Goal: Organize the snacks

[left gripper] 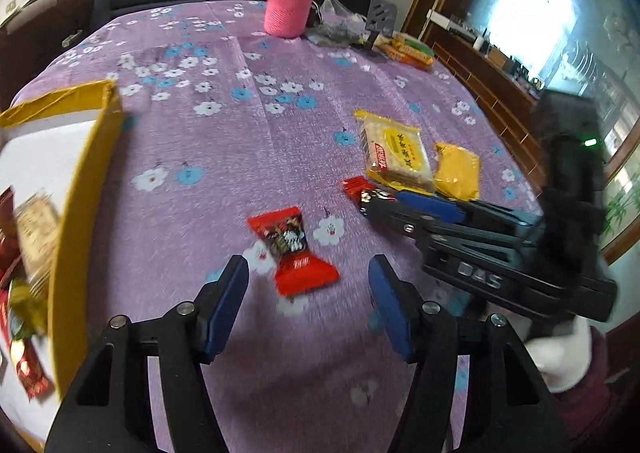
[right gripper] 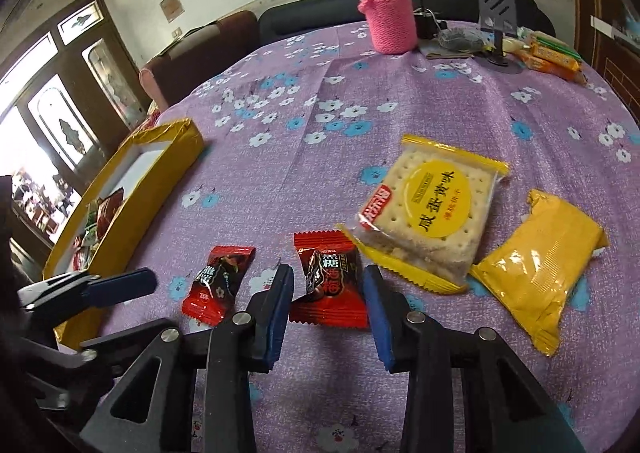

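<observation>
Two red candy packets lie on the purple flowered tablecloth [right gripper: 440, 101]. My left gripper [left gripper: 308, 273] is open with one red candy [left gripper: 292, 249] between its fingertips; that candy also shows in the right wrist view [right gripper: 218, 281]. My right gripper [right gripper: 328, 289] is open around the second red candy [right gripper: 330, 281], which also shows in the left wrist view [left gripper: 358, 187], with a gap on each side. A cracker packet [right gripper: 428, 209] and a plain yellow packet [right gripper: 540, 269] lie to the right. A yellow box [right gripper: 132, 189] with several snacks inside stands at the left.
A pink knit-covered bottle [right gripper: 386, 13] stands at the far side of the table. Beside it are a small black stand [right gripper: 496, 17], a plastic bag [left gripper: 340, 25] and more yellow snack bars [right gripper: 556, 57]. A sofa lies behind the table.
</observation>
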`<state>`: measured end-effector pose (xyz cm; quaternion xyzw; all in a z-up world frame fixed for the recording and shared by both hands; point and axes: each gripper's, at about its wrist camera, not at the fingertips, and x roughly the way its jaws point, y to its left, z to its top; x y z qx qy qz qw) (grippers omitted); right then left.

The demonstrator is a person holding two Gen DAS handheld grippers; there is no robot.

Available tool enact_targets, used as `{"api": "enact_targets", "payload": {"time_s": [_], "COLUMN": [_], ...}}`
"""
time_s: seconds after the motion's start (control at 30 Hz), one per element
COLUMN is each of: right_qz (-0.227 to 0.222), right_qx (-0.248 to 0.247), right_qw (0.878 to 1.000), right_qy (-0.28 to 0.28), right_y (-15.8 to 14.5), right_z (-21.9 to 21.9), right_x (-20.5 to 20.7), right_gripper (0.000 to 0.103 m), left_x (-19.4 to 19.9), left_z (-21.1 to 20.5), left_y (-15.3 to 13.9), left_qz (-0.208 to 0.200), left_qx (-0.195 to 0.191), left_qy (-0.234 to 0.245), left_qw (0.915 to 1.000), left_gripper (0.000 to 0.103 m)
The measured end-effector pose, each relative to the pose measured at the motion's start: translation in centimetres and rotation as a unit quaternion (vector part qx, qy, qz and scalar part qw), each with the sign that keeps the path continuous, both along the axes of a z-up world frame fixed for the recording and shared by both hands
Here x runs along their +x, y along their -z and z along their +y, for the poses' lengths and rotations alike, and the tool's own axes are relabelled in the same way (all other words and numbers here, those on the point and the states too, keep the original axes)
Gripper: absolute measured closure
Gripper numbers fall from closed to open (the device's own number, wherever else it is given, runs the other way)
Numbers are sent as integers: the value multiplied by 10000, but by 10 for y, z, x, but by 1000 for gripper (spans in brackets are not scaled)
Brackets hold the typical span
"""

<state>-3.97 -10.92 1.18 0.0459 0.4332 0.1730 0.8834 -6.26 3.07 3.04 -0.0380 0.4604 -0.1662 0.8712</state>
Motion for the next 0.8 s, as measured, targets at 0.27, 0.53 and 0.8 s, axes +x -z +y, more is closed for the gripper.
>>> {"api": "enact_targets", "payload": {"time_s": [0.27,0.53,0.8], "right_qz": [-49,-157,-279], "right_qx": [90,12,54], "right_qw": [9999,9998,9996], "right_qy": [79,115,88], "right_y": [-2,-3,-6], "right_z": [-3,-2,-1], "right_x": [-2,-4,-7], "right_gripper": [65,65,65], "left_x": [13,7,-18], "left_z": [-15,1,22], "left_y": [17,13,-6], "left_qz": [-165,-221,-422], "left_qx": [580,297,36], "left_qy": [35,-147,-332], "left_qw": [9982,9992,9985], "left_gripper": [82,85,89]}}
